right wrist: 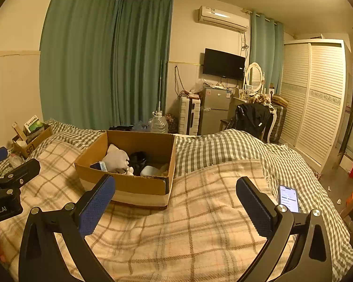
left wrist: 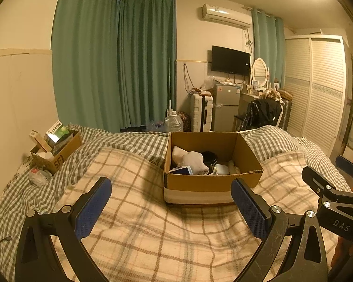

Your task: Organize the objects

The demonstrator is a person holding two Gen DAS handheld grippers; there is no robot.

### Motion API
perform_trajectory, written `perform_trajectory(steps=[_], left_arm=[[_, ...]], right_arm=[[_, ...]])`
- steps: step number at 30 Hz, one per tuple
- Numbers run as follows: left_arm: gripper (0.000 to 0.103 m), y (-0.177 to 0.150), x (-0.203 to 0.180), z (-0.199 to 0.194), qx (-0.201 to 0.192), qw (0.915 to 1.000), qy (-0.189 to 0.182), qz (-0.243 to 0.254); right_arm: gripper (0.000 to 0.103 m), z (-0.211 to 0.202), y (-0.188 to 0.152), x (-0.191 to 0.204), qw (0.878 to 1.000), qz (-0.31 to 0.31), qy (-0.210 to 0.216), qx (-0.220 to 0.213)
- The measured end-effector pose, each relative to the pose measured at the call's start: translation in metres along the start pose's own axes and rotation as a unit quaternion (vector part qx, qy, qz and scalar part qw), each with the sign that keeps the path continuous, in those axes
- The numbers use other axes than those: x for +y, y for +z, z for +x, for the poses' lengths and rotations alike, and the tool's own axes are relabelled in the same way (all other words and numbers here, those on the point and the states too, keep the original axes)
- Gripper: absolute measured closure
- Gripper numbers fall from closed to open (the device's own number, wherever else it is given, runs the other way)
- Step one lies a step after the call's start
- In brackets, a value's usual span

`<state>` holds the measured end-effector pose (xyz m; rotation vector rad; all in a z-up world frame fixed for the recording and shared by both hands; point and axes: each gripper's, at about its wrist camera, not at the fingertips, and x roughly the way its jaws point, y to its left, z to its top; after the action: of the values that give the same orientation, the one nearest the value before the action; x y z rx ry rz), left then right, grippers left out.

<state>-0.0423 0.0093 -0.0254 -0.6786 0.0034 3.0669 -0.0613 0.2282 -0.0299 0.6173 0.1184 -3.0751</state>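
Above the plaid blanket (left wrist: pixel 153 230), left gripper (left wrist: pixel 171 208) and right gripper (right wrist: pixel 176 208), jaws wide apart, empty, short of the cardboard box (left wrist: pixel 211 183).

- A brown cardboard box (left wrist: pixel 211 183) sits open on the plaid blanket (left wrist: pixel 138 223), flaps up, with a pale band along the base of its near wall.
- Inside, toward the left, lies a crumpled white cloth (left wrist: pixel 190 161), resting partly on the things around it.
- At the near left corner, a small blue-and-white packet (left wrist: pixel 181 170) leans against the wall.
- Behind the cloth sits a black round container (left wrist: pixel 210 157).
- Right of it lies a white rounded case (right wrist: pixel 150 170), flat on the floor of the box.
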Motion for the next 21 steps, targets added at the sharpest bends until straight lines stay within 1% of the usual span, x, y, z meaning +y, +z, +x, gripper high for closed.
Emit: perform_trajectory(steps=[21], left_arm=[[0.000, -0.0004, -0.0033, -0.0002, 0.006, 0.9999, -0.003, 0.010]], right_arm=[[0.000, 0.0013, -0.0004, 0.0000, 1.000, 0.001, 0.002, 0.001]])
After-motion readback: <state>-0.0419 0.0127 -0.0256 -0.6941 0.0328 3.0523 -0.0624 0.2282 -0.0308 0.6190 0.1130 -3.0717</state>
